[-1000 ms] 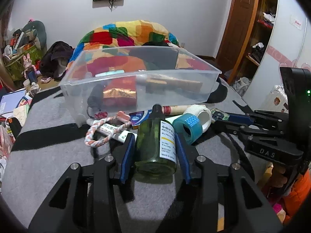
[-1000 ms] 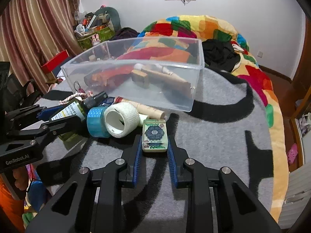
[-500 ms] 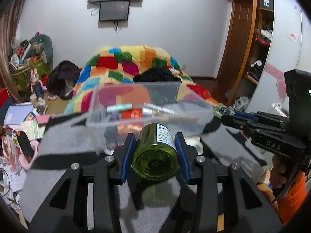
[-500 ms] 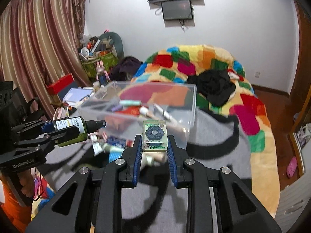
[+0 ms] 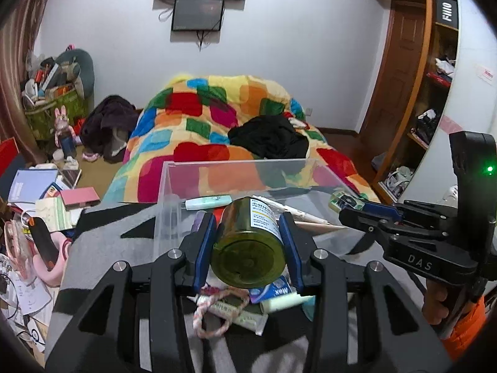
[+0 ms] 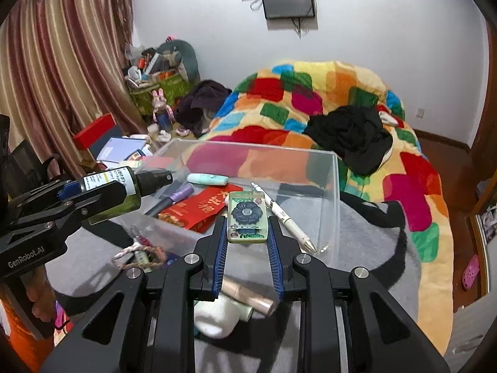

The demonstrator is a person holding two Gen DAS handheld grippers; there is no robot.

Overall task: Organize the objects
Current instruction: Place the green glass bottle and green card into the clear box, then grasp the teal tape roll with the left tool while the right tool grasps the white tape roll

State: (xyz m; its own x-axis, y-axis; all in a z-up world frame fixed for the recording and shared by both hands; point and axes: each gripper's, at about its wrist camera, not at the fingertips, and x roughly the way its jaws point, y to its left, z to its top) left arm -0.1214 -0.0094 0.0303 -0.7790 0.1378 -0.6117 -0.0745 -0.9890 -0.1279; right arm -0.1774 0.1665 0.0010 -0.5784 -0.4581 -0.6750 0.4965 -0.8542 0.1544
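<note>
While both of our grippers are loaded, we judge the sorting to be partway done. Our left gripper (image 5: 248, 242) is clenched on a green spray bottle (image 5: 248, 245), base toward the camera, and our right gripper (image 6: 247, 233) is clamped on a small translucent green case with a dark flower print (image 6: 247, 217). Both are held in the air at the near edge of the clear plastic bin (image 6: 337, 186), neither yet released into it.

Already lying in the bin are a red envelope (image 6: 198, 208), a mint-coloured tube (image 6: 207, 179), a purple pen (image 6: 174, 199) and a white pen (image 6: 284, 216). Left on the grey blanket (image 6: 372, 248) in front of the bin are a braided rope loop (image 5: 214, 307), a white tube (image 5: 284, 303), a blue packet (image 5: 273, 289), a white tape roll (image 6: 217, 317) and a tan stick (image 6: 248, 297), so several trips remain by our reckoning.

Compared with a second ago, both grippers have risen. Then the bottle and the case sat low among the clutter beside a blue tape roll, with the bin looming above us; now we look down into the bin over its near wall, and the leftover pile shows beneath our fingers. Both grips look unchanged.
</note>
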